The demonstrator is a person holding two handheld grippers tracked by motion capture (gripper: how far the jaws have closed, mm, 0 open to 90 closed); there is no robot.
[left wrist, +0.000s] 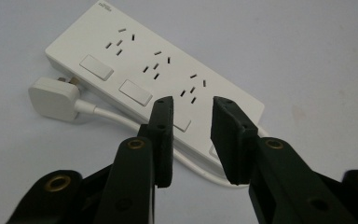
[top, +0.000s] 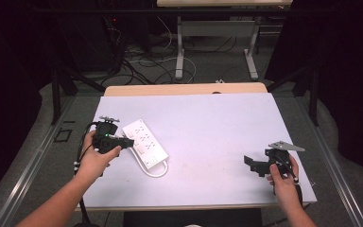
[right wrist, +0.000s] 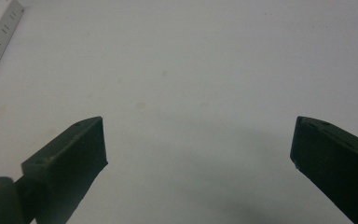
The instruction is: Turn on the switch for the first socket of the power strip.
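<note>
Your left hand-held gripper (left wrist: 192, 140), jaws slightly parted and empty, hovers at the near end of the white power strip (top: 145, 141), whose long axis runs diagonally away. Your right hand-held gripper (top: 254, 164), wide open, sits well apart.

White table (top: 217, 142) carries a white power strip (top: 144, 140).

- Your left gripper (top: 123, 141) is black with a small green light, and a black cable trails from it.
- Brass-coloured rivets stud its arms in the left gripper view.
- Your right gripper (top: 250, 162) carries a grey three-cornered plate.
- Your forearms are bare, no sleeves.
</note>
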